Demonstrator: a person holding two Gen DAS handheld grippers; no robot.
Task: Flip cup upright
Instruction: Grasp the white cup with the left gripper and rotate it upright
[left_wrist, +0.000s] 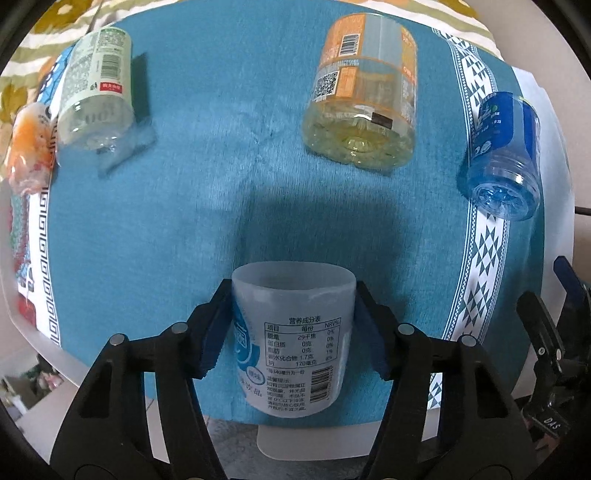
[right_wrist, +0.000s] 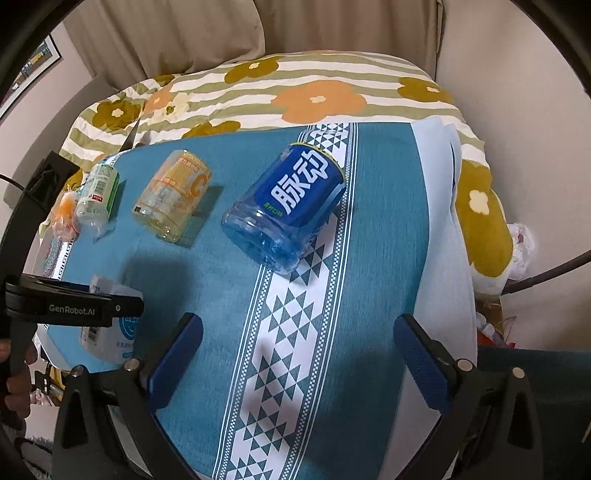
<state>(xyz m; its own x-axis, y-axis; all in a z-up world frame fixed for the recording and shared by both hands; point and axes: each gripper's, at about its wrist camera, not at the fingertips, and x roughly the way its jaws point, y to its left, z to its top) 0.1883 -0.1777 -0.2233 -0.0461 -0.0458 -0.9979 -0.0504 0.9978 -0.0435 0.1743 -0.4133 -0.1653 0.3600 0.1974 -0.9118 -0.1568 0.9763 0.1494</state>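
My left gripper (left_wrist: 291, 314) is shut on a pale white-blue labelled cup (left_wrist: 295, 332), its blue pads against both sides, above the teal cloth (left_wrist: 207, 206) near the table's front edge. The cup's open rim faces away from the camera. The same cup (right_wrist: 107, 339) shows at the lower left of the right wrist view, partly hidden by the left gripper's black body. My right gripper (right_wrist: 295, 350) is open and empty over the cloth's white patterned stripe. Its tip also shows at the right edge of the left wrist view (left_wrist: 565, 291).
Three cut-bottle cups stand upside down at the back of the cloth: a green-white one (left_wrist: 96, 85), an orange-yellow one (left_wrist: 365, 92) and a blue one (left_wrist: 506, 155). An orange bag (left_wrist: 29, 147) lies far left. A floral blanket (right_wrist: 314, 88) lies behind the table.
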